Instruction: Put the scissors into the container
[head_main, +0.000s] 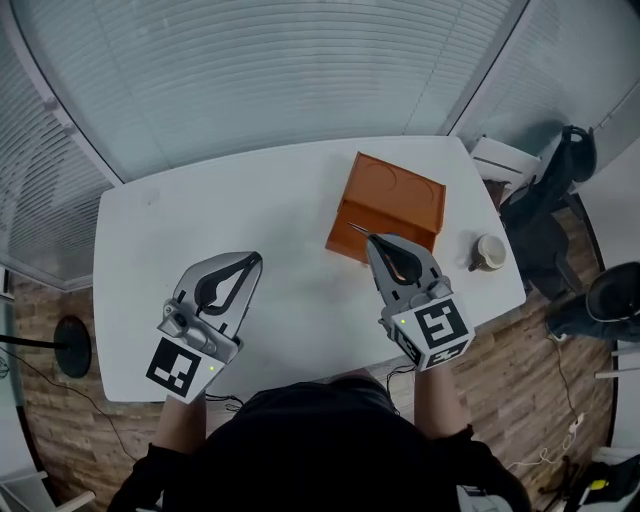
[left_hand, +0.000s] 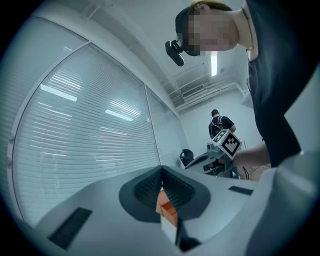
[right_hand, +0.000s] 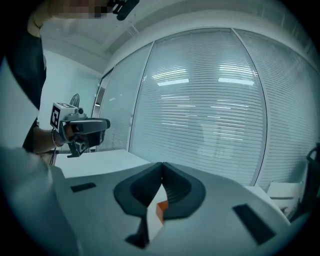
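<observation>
Though left gripper (head_main: 254, 259) and right gripper (head_main: 372, 241) jaws meet, only the head view shows the scissors (head_main: 358, 230).

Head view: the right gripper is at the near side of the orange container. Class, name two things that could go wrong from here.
1. The right gripper, jaws shut, hangs over the near compartment of the orange container, where a thin metal piece, probably the scissors, lies. Pulling back could snag and drag it out.
2. The cup stands near the right edge of the table, close to that gripper. A sideways swing might knock it off.
</observation>
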